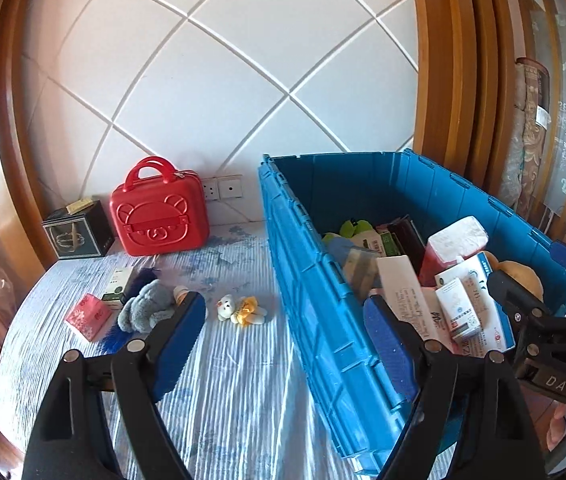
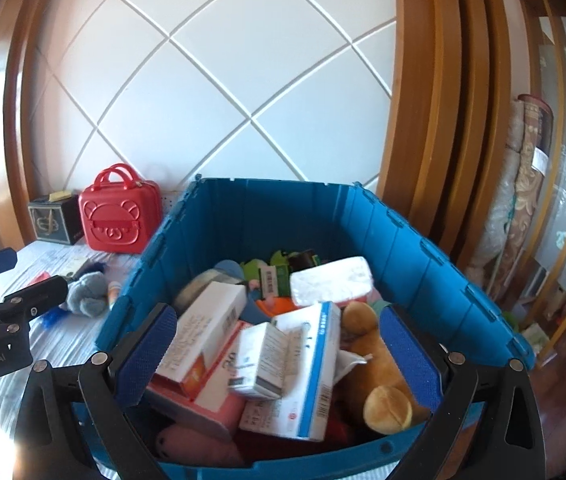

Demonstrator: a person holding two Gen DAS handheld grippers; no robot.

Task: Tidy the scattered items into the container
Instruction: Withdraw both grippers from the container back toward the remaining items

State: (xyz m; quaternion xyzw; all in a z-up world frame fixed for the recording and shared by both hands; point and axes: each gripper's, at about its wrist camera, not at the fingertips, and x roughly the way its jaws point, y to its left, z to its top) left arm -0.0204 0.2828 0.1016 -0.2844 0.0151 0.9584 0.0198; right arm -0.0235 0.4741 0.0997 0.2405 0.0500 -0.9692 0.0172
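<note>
The blue crate [image 2: 403, 248] stands on a bed covered by a pale striped sheet [image 1: 223, 380], against a white panelled wall. It holds a heap of items: several white boxes [image 2: 307, 360], a wrapped tissue pack [image 2: 331, 280], a brown plush toy [image 2: 379, 368], a pink pouch [image 2: 199, 408] and green items at the far end.

The right gripper [image 2: 279, 356] hangs over the near end of the crate. Its jaws are released and spread wide, with nothing clamped; the boxes lie below and between them.

The left gripper [image 1: 287, 340] is also released, with nothing between its pads. Its jaws straddle the crate's left wall: one finger is over the sheet, the other over the crate interior.

Items on the sheet, left of the crate:
- a grey plush toy [image 1: 147, 308];
- a small white-and-yellow plush pair [image 1: 241, 309], near the crate wall;
- a pink packet [image 1: 87, 316];
- a small white-and-green box [image 1: 117, 284].

A red case [image 1: 159, 216] and a dark box [image 1: 79, 232] stand against the wall behind them.
</note>
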